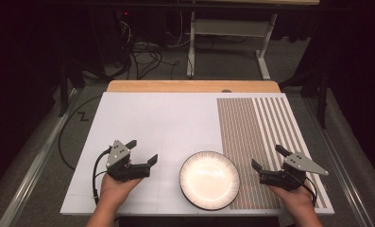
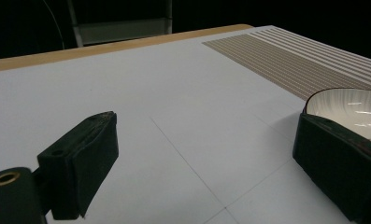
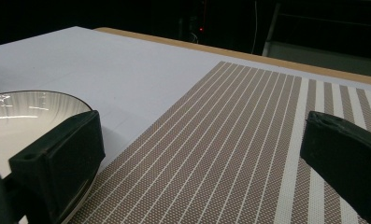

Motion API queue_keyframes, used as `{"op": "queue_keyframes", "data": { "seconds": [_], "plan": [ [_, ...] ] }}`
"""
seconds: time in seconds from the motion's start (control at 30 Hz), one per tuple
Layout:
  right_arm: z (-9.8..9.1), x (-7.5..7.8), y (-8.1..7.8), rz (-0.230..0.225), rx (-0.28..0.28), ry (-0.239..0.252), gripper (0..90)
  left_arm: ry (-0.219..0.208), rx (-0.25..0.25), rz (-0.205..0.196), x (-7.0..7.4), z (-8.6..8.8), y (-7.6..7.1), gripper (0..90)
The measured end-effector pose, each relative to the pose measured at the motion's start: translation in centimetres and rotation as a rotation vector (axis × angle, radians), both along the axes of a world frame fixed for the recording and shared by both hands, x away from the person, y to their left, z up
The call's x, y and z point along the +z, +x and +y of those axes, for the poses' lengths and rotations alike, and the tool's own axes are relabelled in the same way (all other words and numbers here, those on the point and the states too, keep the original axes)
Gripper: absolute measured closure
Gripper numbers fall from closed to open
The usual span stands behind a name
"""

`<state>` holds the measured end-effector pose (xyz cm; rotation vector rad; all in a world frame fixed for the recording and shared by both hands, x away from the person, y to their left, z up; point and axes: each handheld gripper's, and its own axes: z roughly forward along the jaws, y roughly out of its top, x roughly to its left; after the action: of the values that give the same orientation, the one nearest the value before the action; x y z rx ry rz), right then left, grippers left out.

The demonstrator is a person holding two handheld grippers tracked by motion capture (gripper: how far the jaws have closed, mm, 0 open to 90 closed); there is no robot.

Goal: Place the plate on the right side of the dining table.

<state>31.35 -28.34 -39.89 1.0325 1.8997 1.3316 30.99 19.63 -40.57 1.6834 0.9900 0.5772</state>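
Round glossy white plate (image 1: 209, 180), ribbed dark rim, sits at the bench's (image 1: 157, 118) near edge, overlapping woven brown striped mat (image 1: 251, 132). Left gripper (image 1: 142, 152) and right gripper (image 1: 266, 158) flank it, jaws spread, empty. No writing legible.

White table (image 1: 152, 123) with striped brown placemat (image 1: 256, 137) and bowl (image 1: 209, 179).
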Motion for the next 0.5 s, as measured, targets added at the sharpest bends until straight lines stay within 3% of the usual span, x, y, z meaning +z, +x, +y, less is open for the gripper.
{"op": "queue_keyframes", "data": {
  "seconds": [0.13, 0.3, 0.5],
  "plan": [
    [0.4, 0.2, 0.0, 0.004, 0.003, -0.015, 1.1, -0.011, -0.004, -0.001, 0.1, 0.1, 0.0, 6.9],
    [1.3, 0.4, 0.1, 0.005, 0.023, -0.029, 1.2, -0.060, -0.012, 0.001, 0.2, 0.4, -0.1, 6.1],
    [2.1, 0.7, 0.2, 0.014, 0.053, -0.038, 2.2, -0.054, -0.002, 0.003, 0.2, 0.4, -0.1, 3.6]
  ]
}}
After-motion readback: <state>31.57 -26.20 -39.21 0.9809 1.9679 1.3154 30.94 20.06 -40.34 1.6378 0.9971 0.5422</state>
